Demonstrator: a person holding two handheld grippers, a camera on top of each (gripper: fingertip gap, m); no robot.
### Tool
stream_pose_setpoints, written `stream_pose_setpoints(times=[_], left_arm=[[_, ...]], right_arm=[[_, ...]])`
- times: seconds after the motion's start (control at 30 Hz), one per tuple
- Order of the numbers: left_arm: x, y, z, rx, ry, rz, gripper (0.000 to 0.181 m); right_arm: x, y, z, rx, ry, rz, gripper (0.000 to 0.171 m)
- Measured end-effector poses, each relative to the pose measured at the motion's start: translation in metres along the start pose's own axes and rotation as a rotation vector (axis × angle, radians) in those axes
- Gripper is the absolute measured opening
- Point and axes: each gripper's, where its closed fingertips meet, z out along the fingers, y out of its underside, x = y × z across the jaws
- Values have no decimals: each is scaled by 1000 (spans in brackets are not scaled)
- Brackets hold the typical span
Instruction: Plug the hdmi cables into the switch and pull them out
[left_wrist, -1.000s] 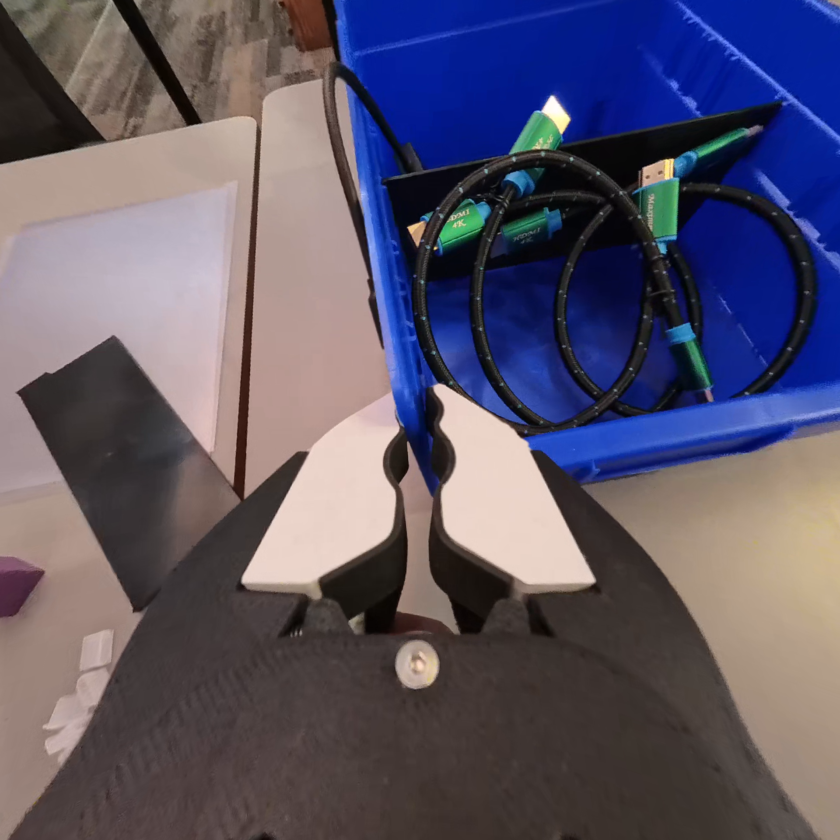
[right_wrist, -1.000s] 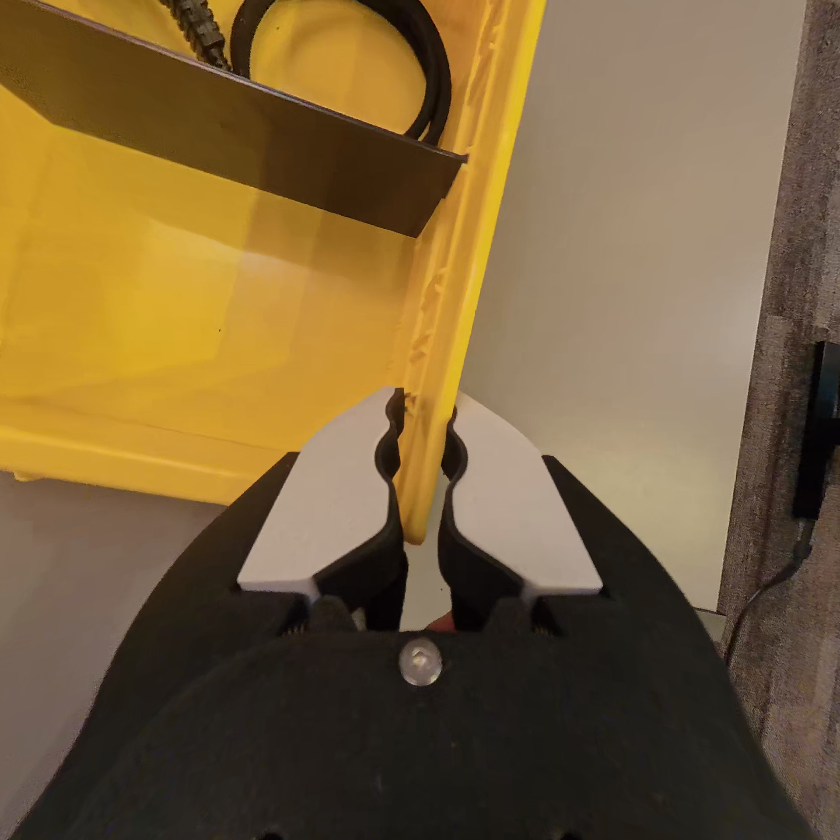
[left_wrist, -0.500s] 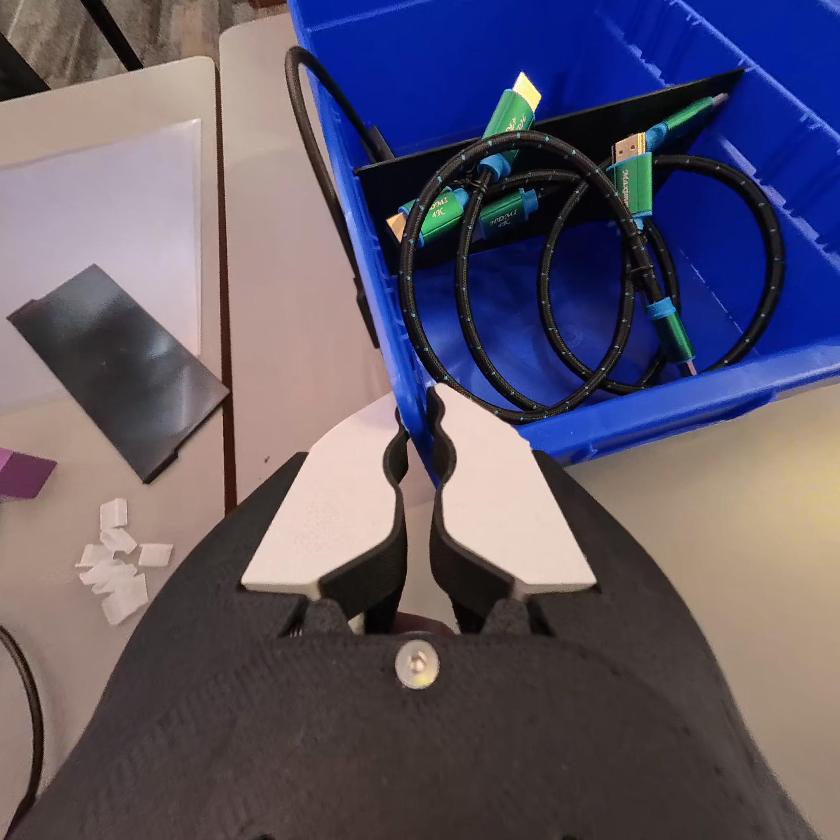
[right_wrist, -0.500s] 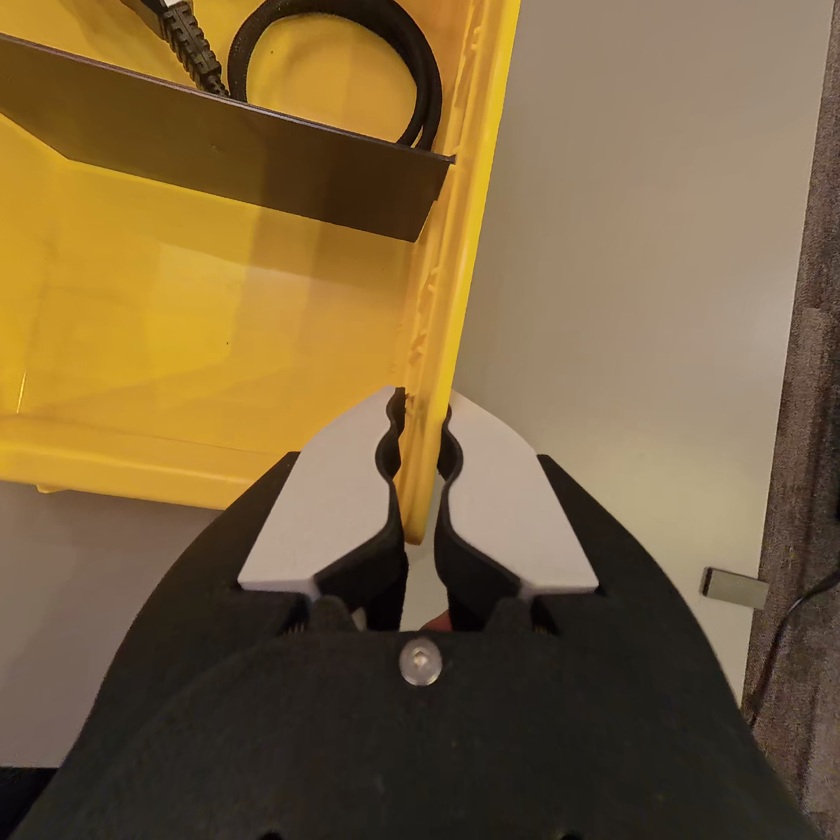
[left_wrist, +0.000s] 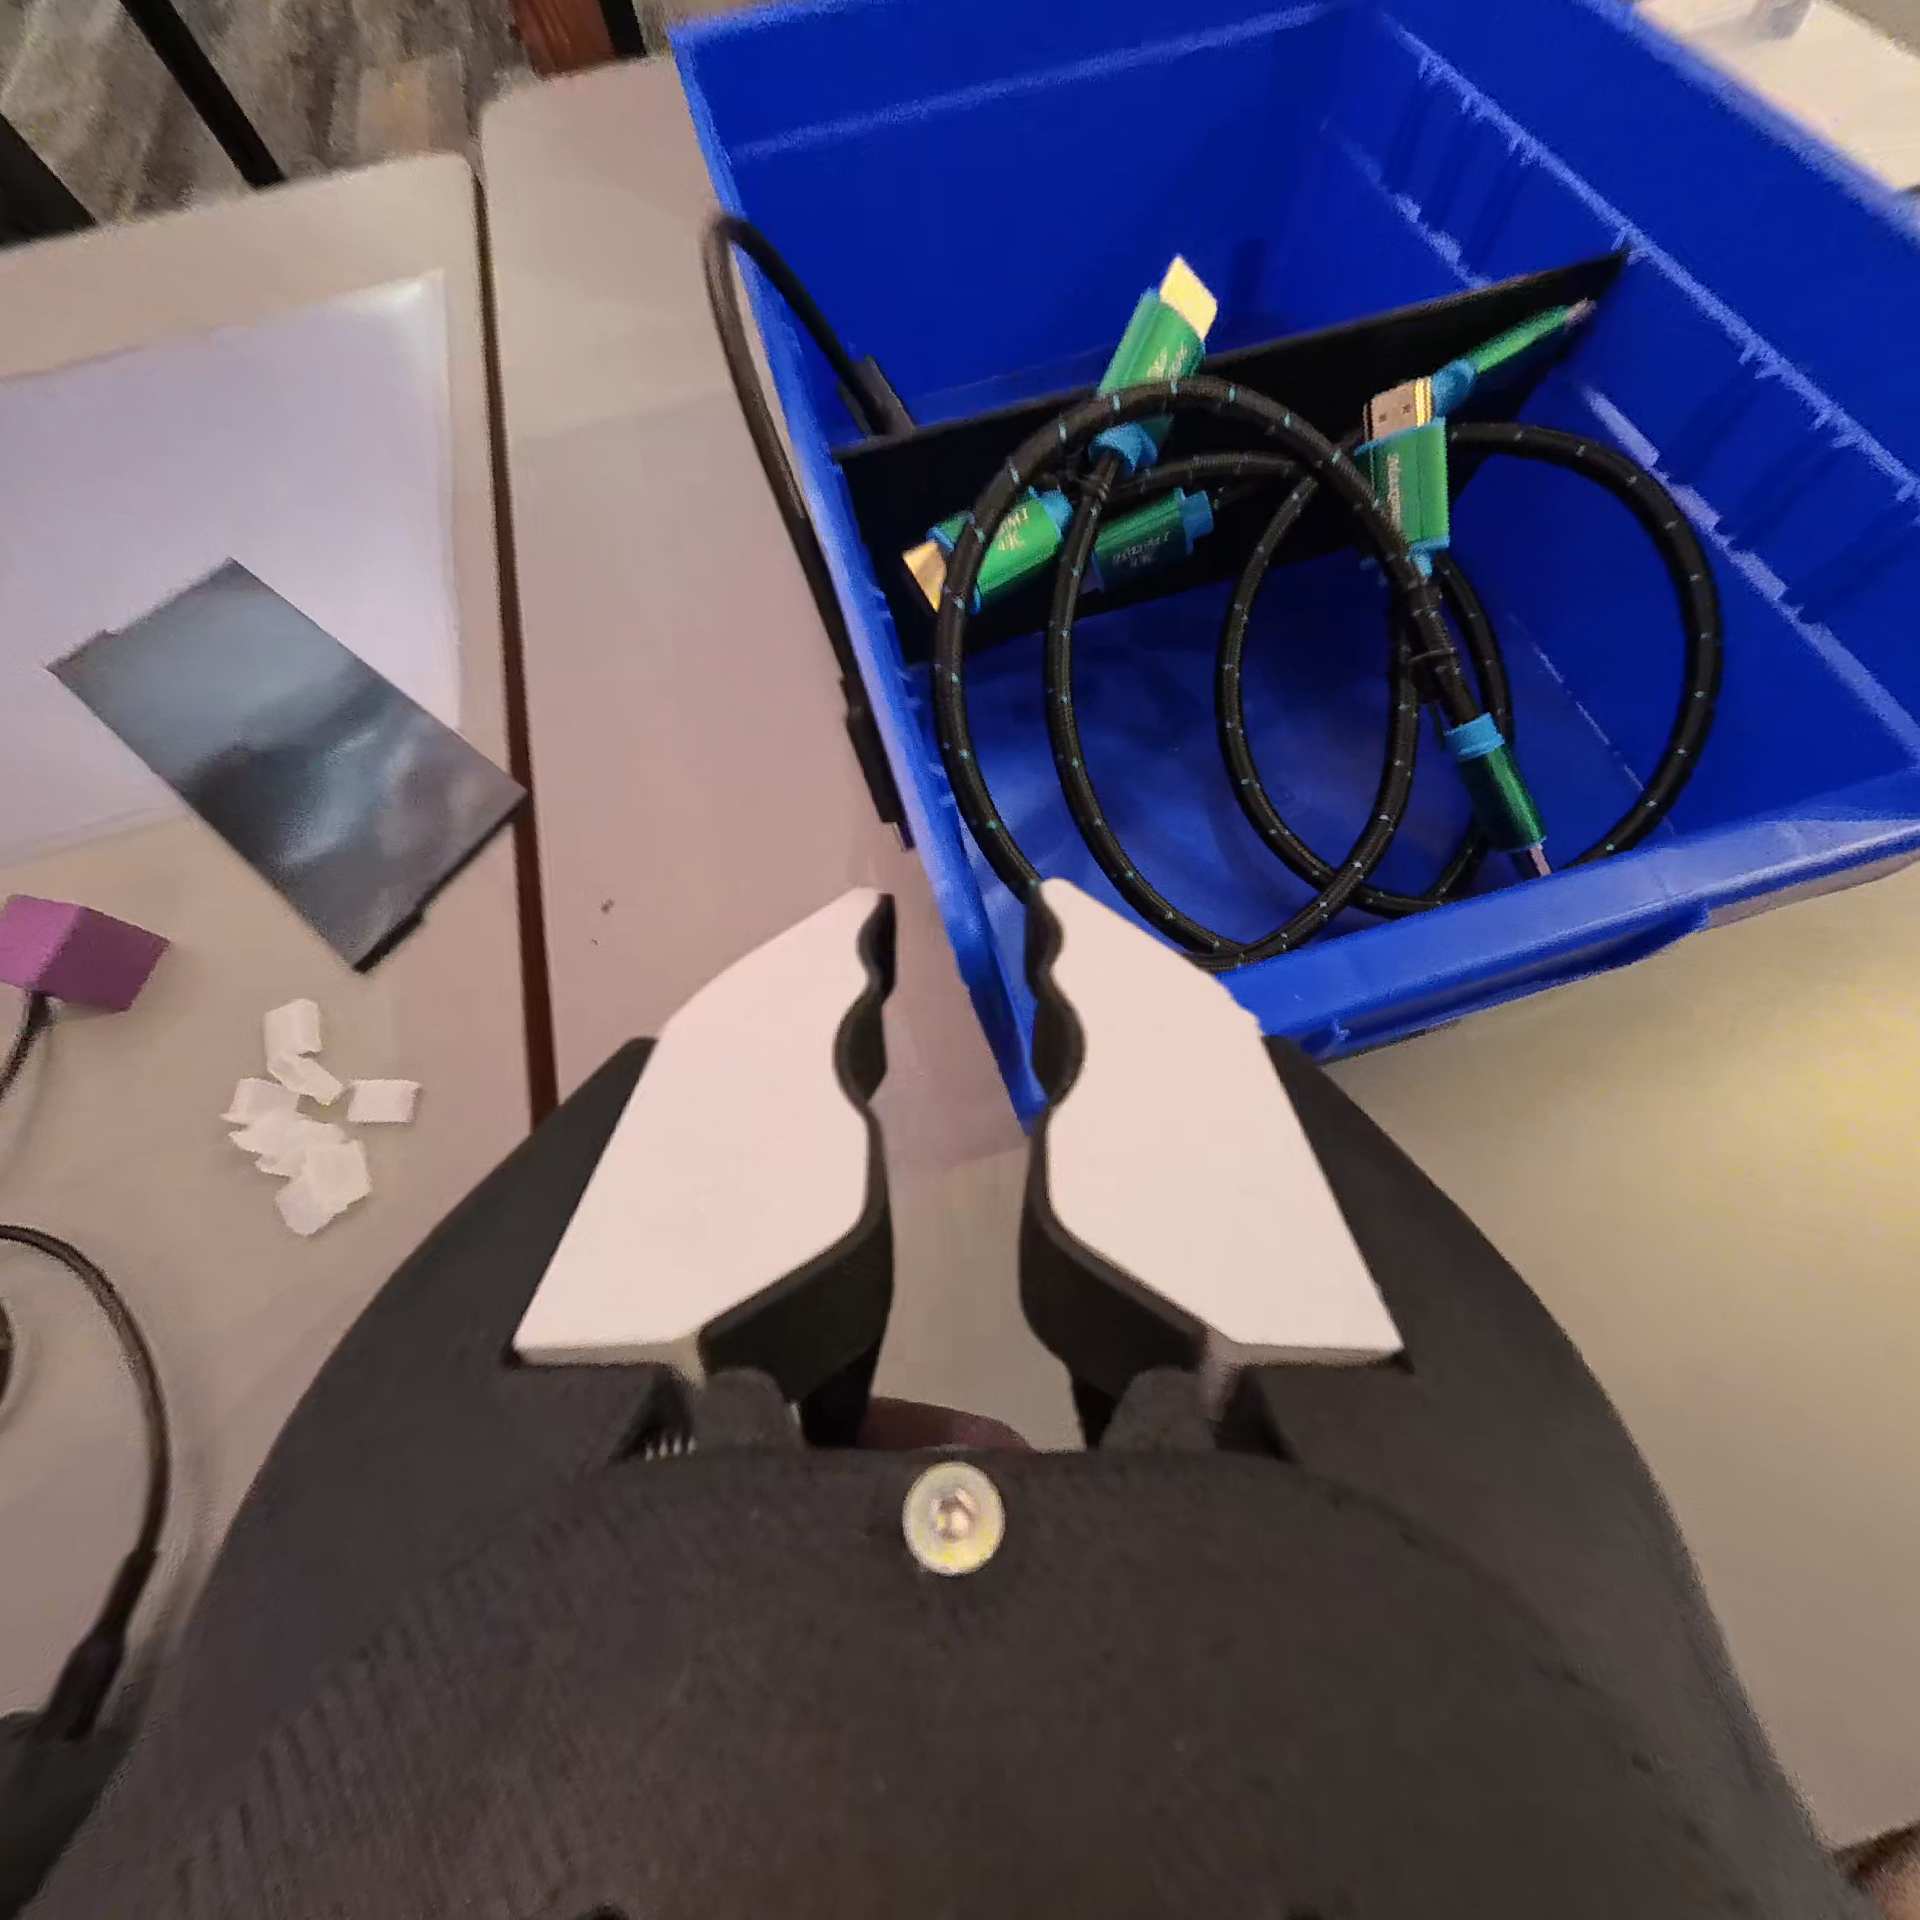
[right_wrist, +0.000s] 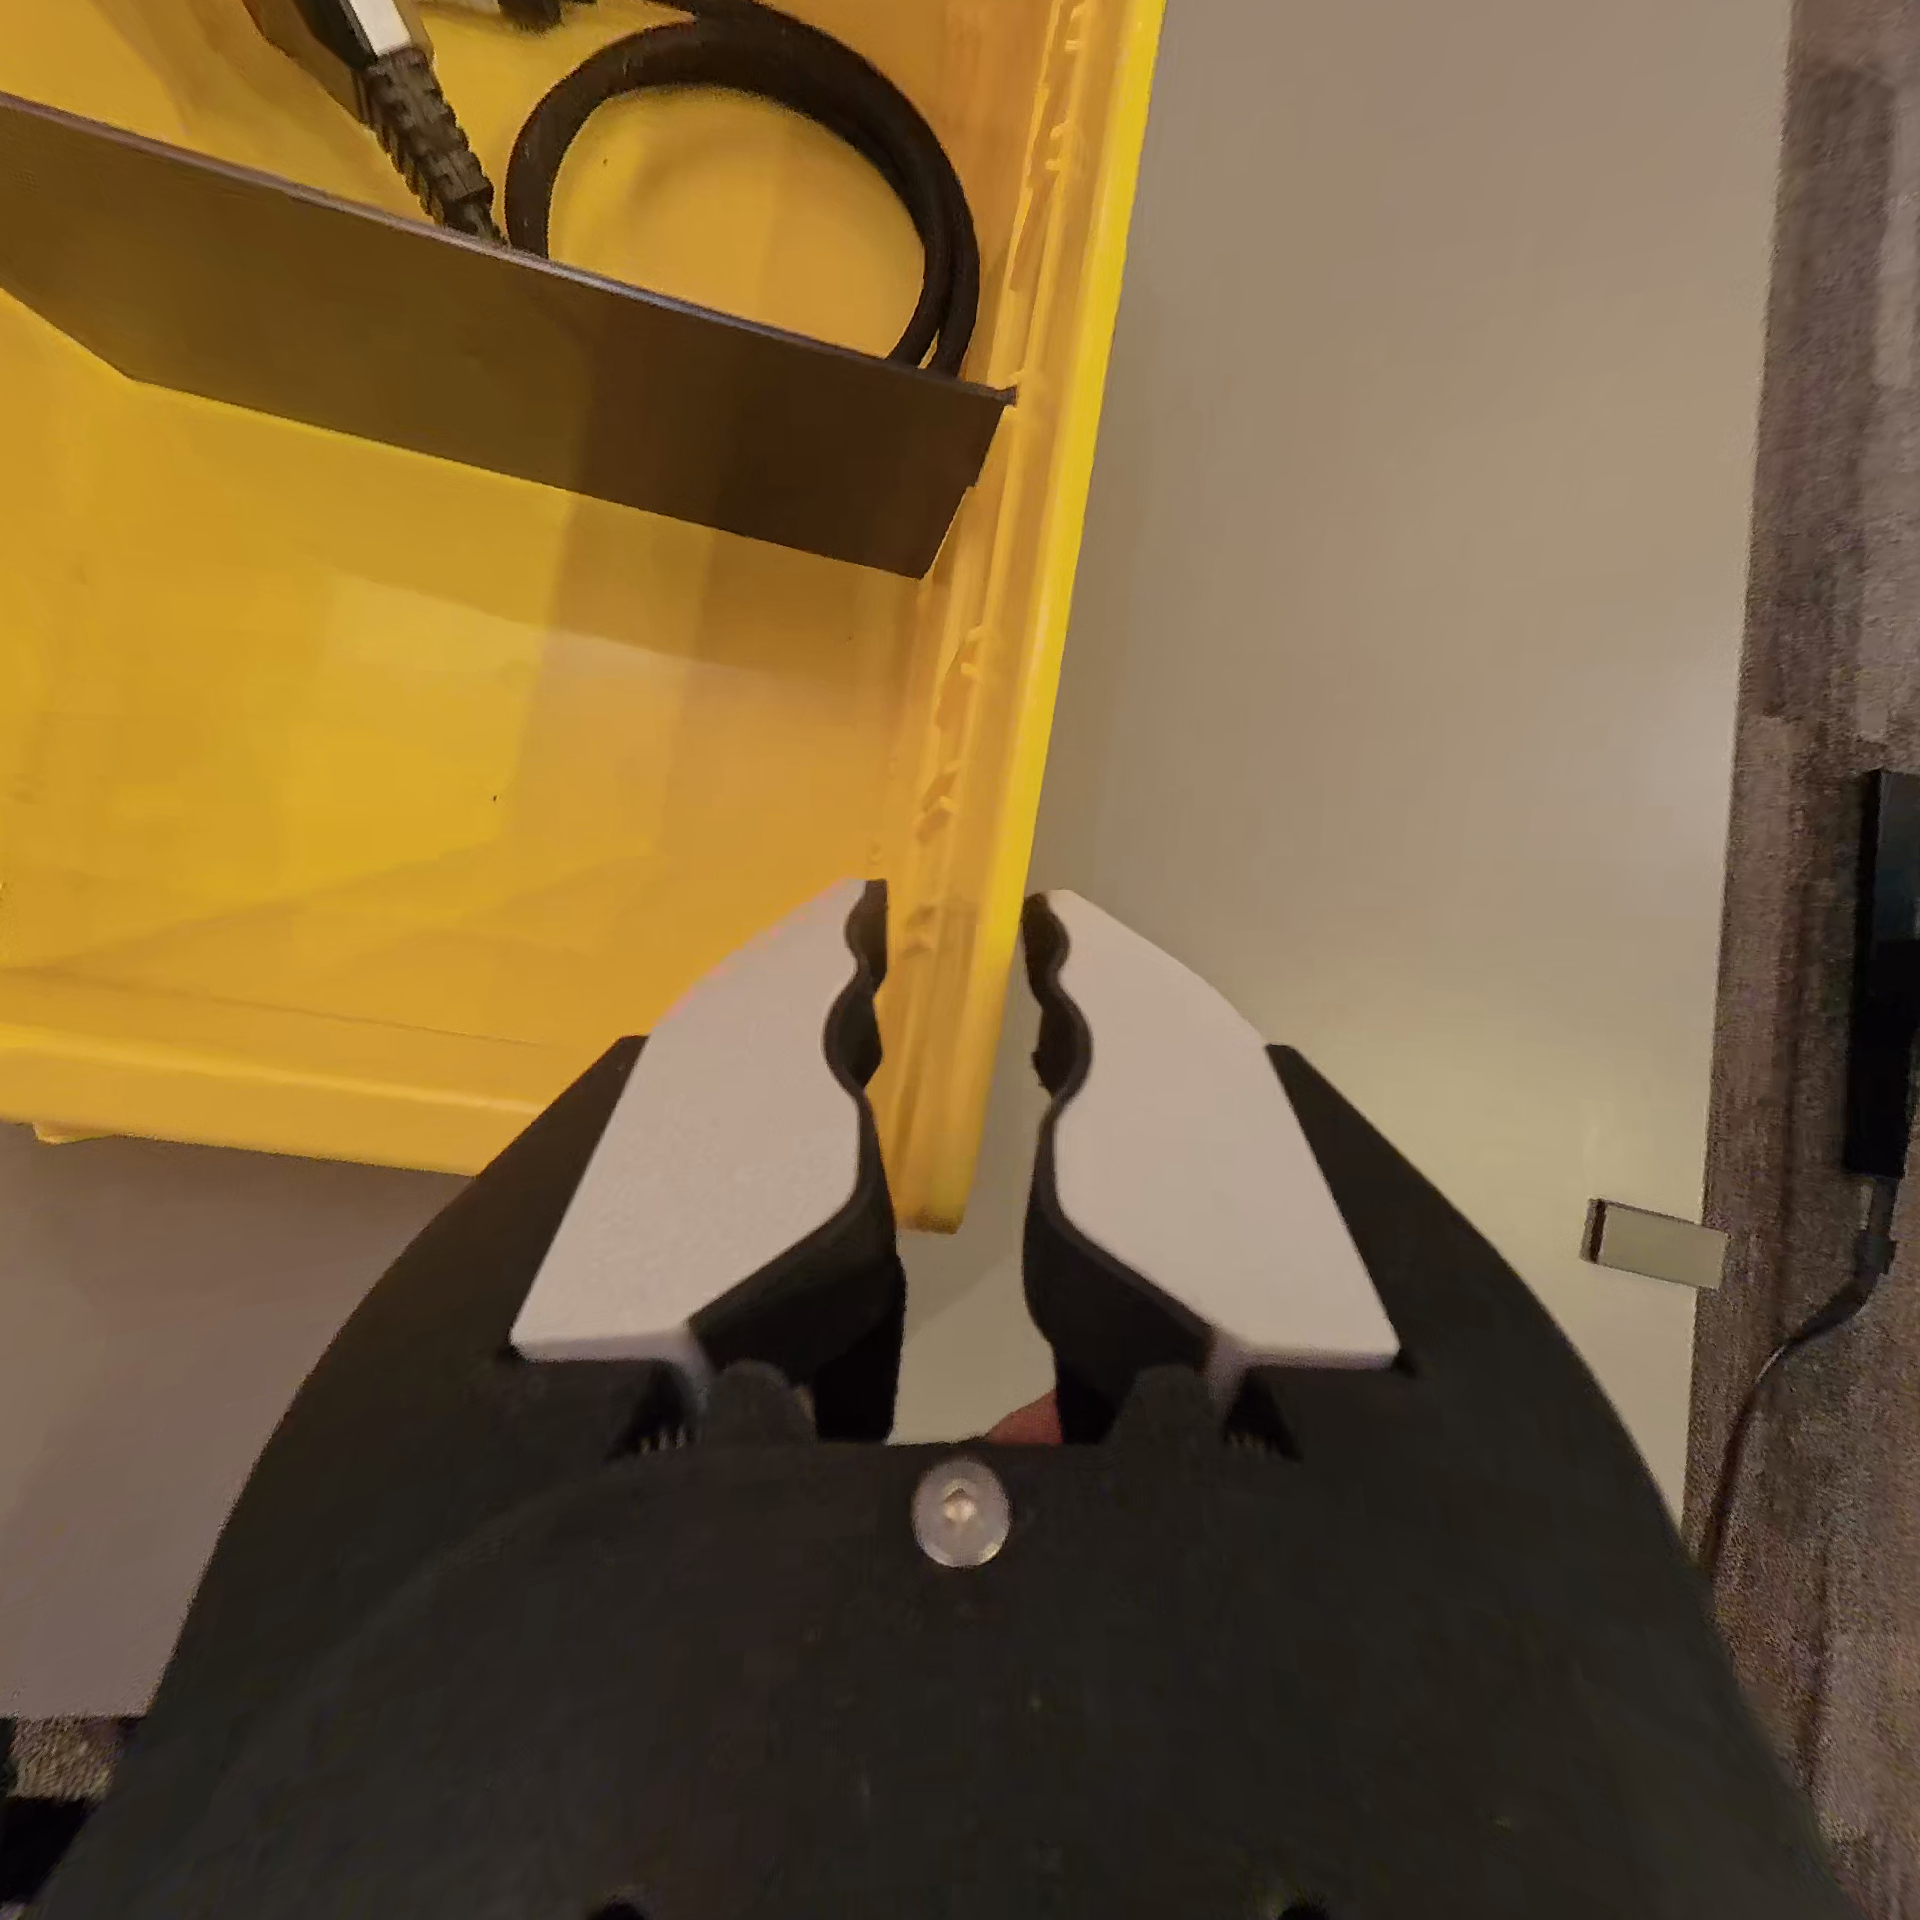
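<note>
Several black braided HDMI cables (left_wrist: 1330, 665) with green plugs lie coiled in the near compartment of a blue bin (left_wrist: 1455, 966), against a black divider (left_wrist: 1278, 364). My left gripper (left_wrist: 961, 914) is open, its jaws astride the bin's near-left corner wall without clamping it. In the right wrist view, a yellow bin (right_wrist: 416, 779) holds a black divider (right_wrist: 520, 395) and a black cable (right_wrist: 935, 208) behind it. My right gripper (right_wrist: 956, 904) is open, its jaws astride the yellow bin's right wall. No switch is in view.
Left of the blue bin lie a black sheet (left_wrist: 281, 758), white paper (left_wrist: 208, 468), white scraps (left_wrist: 307, 1122), a purple block (left_wrist: 73, 951) and a black cord (left_wrist: 135, 1382). A black cable (left_wrist: 748, 343) hangs over the bin's left wall. Right of the yellow bin, the table edge meets grey carpet (right_wrist: 1849, 623). The tips of one gripper are about 85 cm away from the tips of the other. The purple block (left_wrist: 73, 951) lies around 25 cm away from my left fingertips.
Both grippers were shut on their bins' walls. Both have now opened and let go, with the walls still between the jaws.
</note>
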Motion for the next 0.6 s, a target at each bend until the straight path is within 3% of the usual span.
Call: stream_pose_setpoints(times=[0.1,0.27,0.4,0.6], left_arm=[[-12,-18,-16,57,-29,47,34],[-34,-68,-26,111,-77,159,34],[-39,-95,5,48,-86,245,36],[-40,-96,63,-147,-52,262,35]], right_arm=[[5,-6,-11,56,46,13,38],[7,-24,-39,136,130,-31,38],[-7,-42,-63,209,175,-83,34],[-53,-68,-90,327,147,-172,27]])
